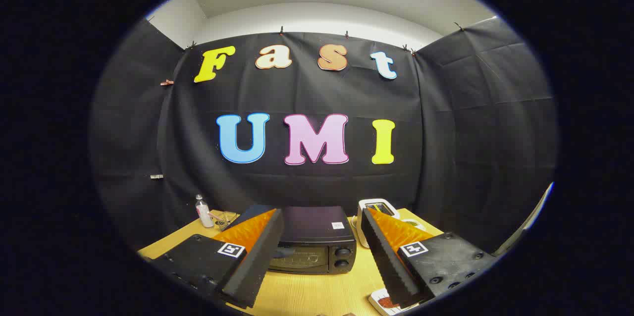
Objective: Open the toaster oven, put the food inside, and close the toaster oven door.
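Note:
A black toaster oven (317, 244) stands on the wooden table (317, 291), its glass door shut and two knobs (342, 257) on its right side. It sits beyond my fingers, seen through the gap between them. My gripper (322, 219) is open, held above the table with nothing between the fingers. A white plate with food (384, 301) lies on the table close by, just under the right finger and partly hidden by it.
A small clear bottle (203, 212) and a wire basket (225, 219) stand at the table's back left. A white appliance (379, 207) sits behind the right finger, right of the oven. Black cloth walls close the booth on three sides.

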Tool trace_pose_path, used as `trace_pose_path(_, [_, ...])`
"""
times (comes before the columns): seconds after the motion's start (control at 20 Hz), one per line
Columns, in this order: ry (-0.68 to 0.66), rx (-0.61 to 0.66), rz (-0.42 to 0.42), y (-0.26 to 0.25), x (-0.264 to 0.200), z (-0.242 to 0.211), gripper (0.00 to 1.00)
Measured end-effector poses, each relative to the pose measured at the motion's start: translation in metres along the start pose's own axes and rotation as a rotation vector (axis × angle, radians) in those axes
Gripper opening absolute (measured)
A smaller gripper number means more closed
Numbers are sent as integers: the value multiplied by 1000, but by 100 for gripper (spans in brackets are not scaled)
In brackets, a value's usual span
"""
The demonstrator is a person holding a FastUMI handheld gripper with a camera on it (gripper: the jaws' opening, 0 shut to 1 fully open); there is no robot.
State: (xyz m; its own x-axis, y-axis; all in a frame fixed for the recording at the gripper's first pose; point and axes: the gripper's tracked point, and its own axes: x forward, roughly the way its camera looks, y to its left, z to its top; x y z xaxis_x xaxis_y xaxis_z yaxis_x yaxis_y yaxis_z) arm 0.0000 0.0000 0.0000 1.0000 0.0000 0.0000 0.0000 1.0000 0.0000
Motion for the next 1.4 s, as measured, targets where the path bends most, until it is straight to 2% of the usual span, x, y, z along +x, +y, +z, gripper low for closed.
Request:
trace_pose_path(0.35, [76, -26, 8, 3, -5, -20, 97])
trace_pose_path(0.8, [108, -17, 27, 24, -7, -29, 97])
trace_pose_path(1.1, [139, -17, 43, 46, 9, -43, 97])
trace_pose_path(1.4, [217, -2, 38, 76, 45, -74, 97])
